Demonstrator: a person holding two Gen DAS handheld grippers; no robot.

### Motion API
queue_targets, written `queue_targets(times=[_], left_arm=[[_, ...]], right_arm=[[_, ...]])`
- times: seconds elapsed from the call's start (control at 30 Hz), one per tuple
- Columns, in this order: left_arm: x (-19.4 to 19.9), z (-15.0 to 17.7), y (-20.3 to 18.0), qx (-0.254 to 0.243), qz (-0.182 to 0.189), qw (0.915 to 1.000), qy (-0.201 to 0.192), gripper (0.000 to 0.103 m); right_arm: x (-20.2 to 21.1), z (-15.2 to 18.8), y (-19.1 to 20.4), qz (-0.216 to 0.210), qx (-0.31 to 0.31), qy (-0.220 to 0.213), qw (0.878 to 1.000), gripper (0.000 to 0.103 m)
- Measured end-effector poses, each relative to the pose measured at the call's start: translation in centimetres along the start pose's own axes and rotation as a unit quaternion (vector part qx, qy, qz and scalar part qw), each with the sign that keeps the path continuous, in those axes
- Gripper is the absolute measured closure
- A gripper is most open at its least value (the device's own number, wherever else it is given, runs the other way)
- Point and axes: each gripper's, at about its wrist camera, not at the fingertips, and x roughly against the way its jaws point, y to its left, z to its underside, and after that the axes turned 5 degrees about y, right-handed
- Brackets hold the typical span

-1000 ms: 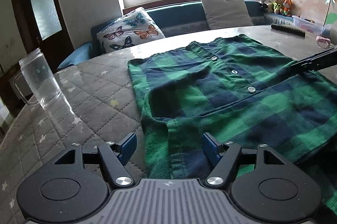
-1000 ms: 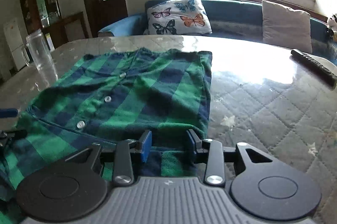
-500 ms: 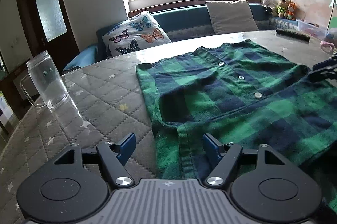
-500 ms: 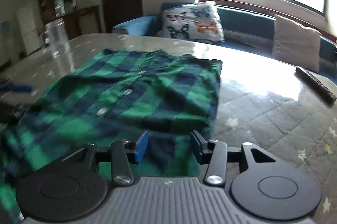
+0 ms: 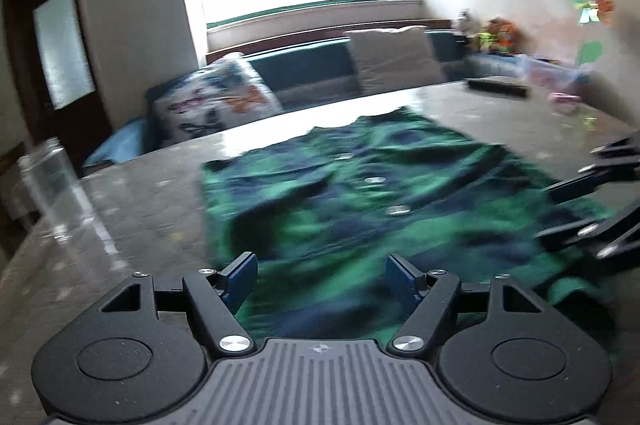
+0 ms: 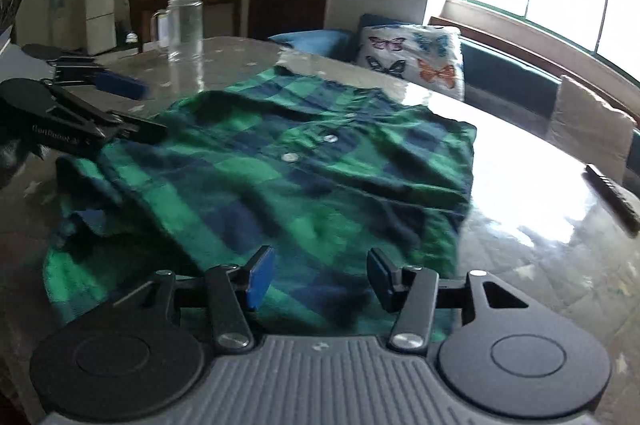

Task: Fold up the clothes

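Right wrist view: green-and-navy checked flannel shirt (image 6: 280,185), soft and rumpled, lies flat on the glossy quilted bench (image 6: 540,245) directly ahead of the right tool (image 6: 316,277), button placket running away from the tool toward the butterfly cushion (image 6: 412,57). Right tool's blue-padded jaws have just been opening and stand spread above the near hem, pinching nothing. Left wrist view, blurred: left tool (image 5: 322,275) likewise spread and empty over the shirt's near edge, clear glass mug (image 5: 52,185) off to its left.

Glass jug (image 6: 185,25) beyond shirt (image 6: 280,177)
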Motion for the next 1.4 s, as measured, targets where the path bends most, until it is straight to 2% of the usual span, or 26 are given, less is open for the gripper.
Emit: queue_targets(times=[0.13, 0.27, 0.47, 0.6, 0.8, 0.9, 1.03, 1.13, 1.23, 1.4], left_arm=[[-0.7, 0.1, -2.4, -0.024, 0.02, 0.9995, 0.003, 0.029], [-1.4, 1.3, -3.2, -0.049, 0.015, 0.9983, 0.026, 0.029], [-0.5, 2.9, -0.2, -0.02, -0.018, 0.9987, 0.044, 0.029], [0.0, 3.5, 1.3, -0.002, -0.026, 0.9986, 0.046, 0.029], [0.2, 3.6, 1.7, 0.0, -0.03, 0.9985, 0.046, 0.029], [0.6, 3.5, 1.8, -0.006, -0.032, 0.9985, 0.044, 0.029], [2.0, 3.6, 2.0, -0.023, -0.028, 0.9986, 0.04, 0.029], [3.2, 3.9, 2.1, -0.037, -0.02, 0.9982, 0.043, 0.029], [4.7, 4.6, 1.9, -0.069, -0.009, 0.9966, 0.045, 0.029], [6.0, 6.0, 0.8, -0.13, 0.022, 0.9898, 0.053, 0.029]], right_arm=[[-0.2, 0.2, 0.4, 0.001, 0.003, 0.005, 1.0, 0.051], [0.1, 0.6, 0.1, -0.002, -0.002, 0.008, 1.0, 0.048], [0.9, 0.6, -0.5, 0.003, -0.011, -0.001, 1.0, 0.048], [1.4, 1.9, -1.3, -0.004, -0.04, 0.012, 0.999, 0.048], [3.1, 4.1, -2.8, -0.002, -0.089, 0.033, 0.995, 0.044], [4.1, 4.6, -2.9, 0.001, -0.082, 0.034, 0.996, 0.044], [5.2, 4.0, -3.0, -0.007, -0.09, 0.01, 0.996, 0.044], [4.2, 3.7, -2.6, -0.016, -0.082, 0.013, 0.996, 0.044], [3.2, 4.0, -2.1, -0.022, -0.069, 0.032, 0.997, 0.043], [4.2, 3.5, -1.9, -0.025, -0.048, 0.032, 0.998, 0.04]])
